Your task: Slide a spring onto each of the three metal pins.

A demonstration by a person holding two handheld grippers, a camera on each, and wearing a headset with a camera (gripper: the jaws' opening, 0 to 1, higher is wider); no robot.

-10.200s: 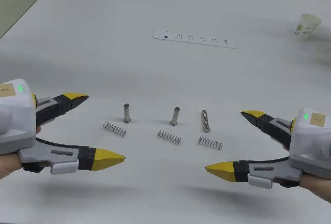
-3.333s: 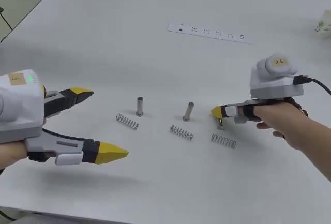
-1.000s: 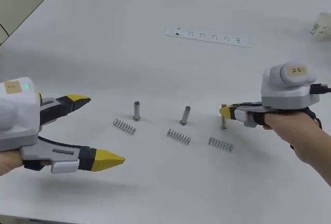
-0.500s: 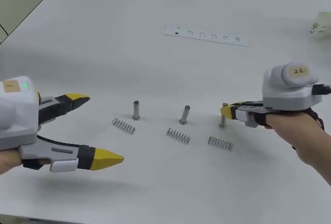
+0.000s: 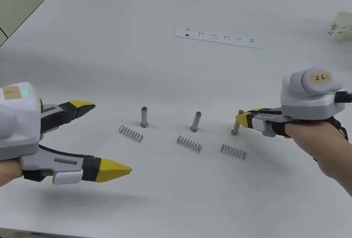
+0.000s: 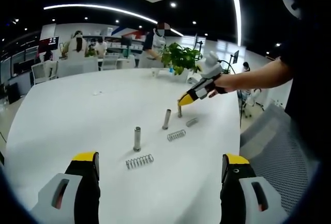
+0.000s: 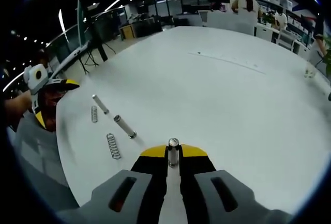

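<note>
Now the right gripper (image 5: 241,119) pinches the right pin (image 7: 172,150) near its top; its spring (image 5: 233,151) lies on the counter at six o'clock. Hold the pin upright while the left gripper (image 5: 105,136), gaping, fetches that spring.

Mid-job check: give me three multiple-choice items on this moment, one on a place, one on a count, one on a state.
1. Where is the power strip?
A) beyond the pins, farther from the person
B) between the springs and the person
C) at the near edge

2. How many springs lie loose on the table?
A) one
B) two
C) three

3. What is the right tool doing?
A) hanging open
B) shut on the rightmost pin
C) shut on a spring

Key: 1 A, it lies past the pins; 2 C, one lies before each pin, none threaded; 3 B, its yellow tips meet around the shaft.
</note>
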